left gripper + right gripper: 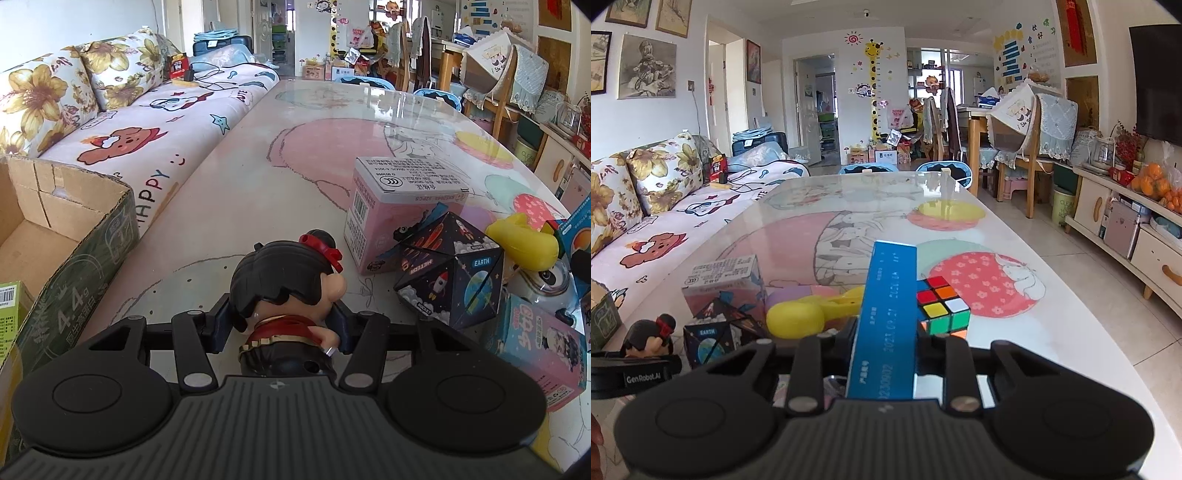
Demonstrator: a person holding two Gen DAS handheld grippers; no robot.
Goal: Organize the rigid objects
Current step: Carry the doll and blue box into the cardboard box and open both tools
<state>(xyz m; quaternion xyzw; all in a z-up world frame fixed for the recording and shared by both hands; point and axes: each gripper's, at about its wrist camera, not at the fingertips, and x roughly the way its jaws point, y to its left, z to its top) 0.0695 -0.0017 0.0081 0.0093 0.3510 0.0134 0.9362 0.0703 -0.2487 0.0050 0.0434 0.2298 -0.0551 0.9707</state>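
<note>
left gripper (282,325) clamps the figurine (288,291) — only the right view shows right gripper (886,347) pinching a blue box (888,317).

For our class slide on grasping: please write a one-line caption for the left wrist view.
Left gripper grips a black-haired figurine over the table, cardboard box alongside.

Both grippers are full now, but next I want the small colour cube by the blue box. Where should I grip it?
Grip the colour cube across two opposite flat faces, coming from above. Its left side sits close to the blue box in the right gripper, so that box probably must clear first.
</note>
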